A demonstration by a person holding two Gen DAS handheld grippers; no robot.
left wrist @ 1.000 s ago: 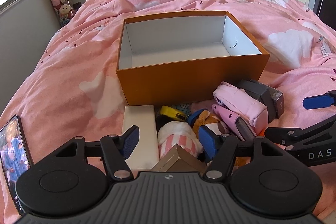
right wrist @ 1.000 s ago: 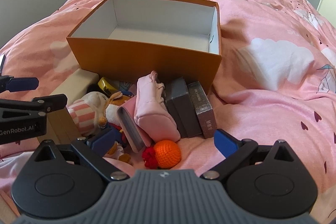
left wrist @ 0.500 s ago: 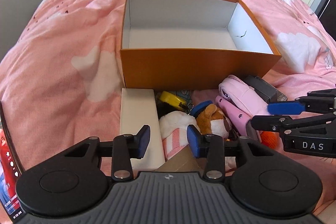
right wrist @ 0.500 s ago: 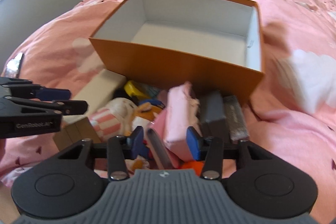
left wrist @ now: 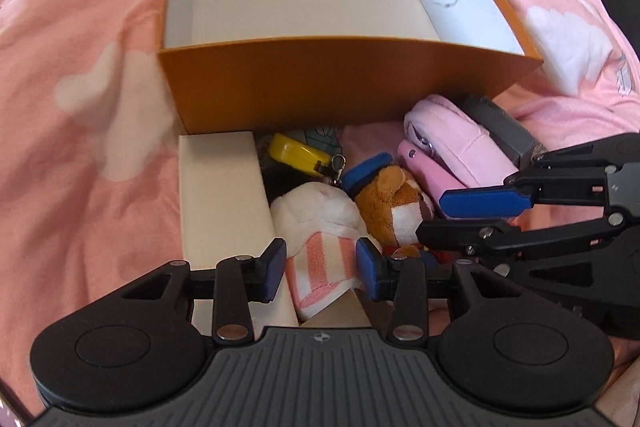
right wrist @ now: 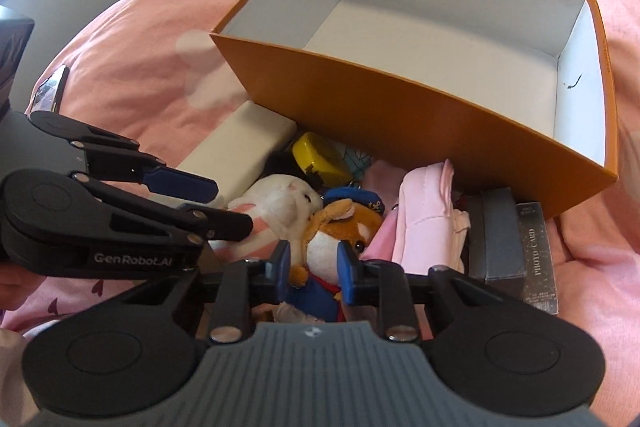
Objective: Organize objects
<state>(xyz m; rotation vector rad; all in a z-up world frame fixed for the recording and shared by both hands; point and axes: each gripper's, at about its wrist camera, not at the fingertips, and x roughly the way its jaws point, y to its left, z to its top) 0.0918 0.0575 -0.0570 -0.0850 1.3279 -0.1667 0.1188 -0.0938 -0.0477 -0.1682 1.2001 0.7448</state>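
Both claws hang low over the heap of things on the bed, each angled down and forward toward the box. The left claw [left wrist: 321, 269] has its two blue pads set either side of the striped pink-and-white body of the white bunny plush [left wrist: 320, 223], close against the cloth; whether they truly squeeze it I cannot tell. The right claw [right wrist: 311, 273] comes in from three o'clock and has its pads closed on the chest of the brown bear plush [right wrist: 340, 231], the one in the blue cap and blue jacket. Seen from the left camera, the right claw [left wrist: 476, 215] reaches across sideways above that bear [left wrist: 394, 203]. So two soft toys, lying touching one another. Around them: one long white box [left wrist: 218, 195] at nine o'clock, flat on the bed; one yellow tape measure [left wrist: 298, 153] just beyond the bunny; one pink pouch [right wrist: 426, 211] at two o'clock, with a pink case [left wrist: 428, 169] lying against it; and two dark slim boxes [right wrist: 514, 243] side by side at three o'clock, the outer one lettered "PHOTO CARD". Farther out, at twelve o'clock, stands one orange box [right wrist: 400, 115], open, white inside. The pink duvet [left wrist: 80, 107] with white clouds lies under everything.
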